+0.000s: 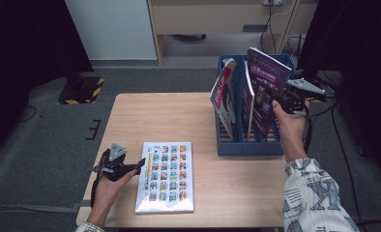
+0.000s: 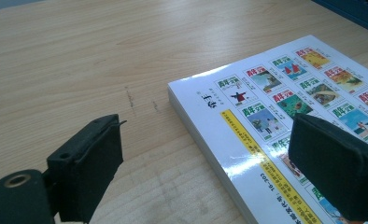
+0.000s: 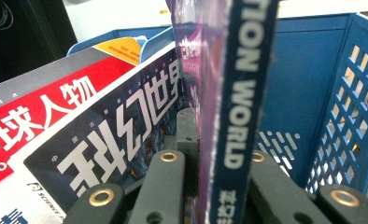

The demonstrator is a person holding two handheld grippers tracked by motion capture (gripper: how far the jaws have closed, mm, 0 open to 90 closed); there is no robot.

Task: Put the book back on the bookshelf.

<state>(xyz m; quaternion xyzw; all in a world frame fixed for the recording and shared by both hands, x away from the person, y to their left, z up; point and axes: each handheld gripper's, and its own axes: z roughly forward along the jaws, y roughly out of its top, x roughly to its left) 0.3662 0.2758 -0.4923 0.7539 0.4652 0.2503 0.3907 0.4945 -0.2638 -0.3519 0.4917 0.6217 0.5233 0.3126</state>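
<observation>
A purple magazine (image 1: 267, 82) stands tilted in the blue file rack (image 1: 249, 145) at the table's right, and my right gripper (image 1: 281, 102) is shut on its edge. In the right gripper view its dark blue spine (image 3: 240, 102) runs up between my jaws, with a red-and-white magazine (image 3: 37, 116) and a dark one (image 3: 126, 135) leaning to the left. A white magazine (image 1: 167, 176) with a grid of small cover pictures lies flat on the table. My left gripper (image 1: 139, 164) rests at its left edge, open; in the left gripper view its fingers (image 2: 86, 168) straddle the white magazine's corner (image 2: 285, 121).
The wooden table (image 1: 179, 116) has bare surface behind the flat magazine. More magazines (image 1: 226, 96) lean in the rack's left slots. Grey floor, a yellow-black striped stand base (image 1: 82, 89) and cables (image 1: 343, 145) surround the table.
</observation>
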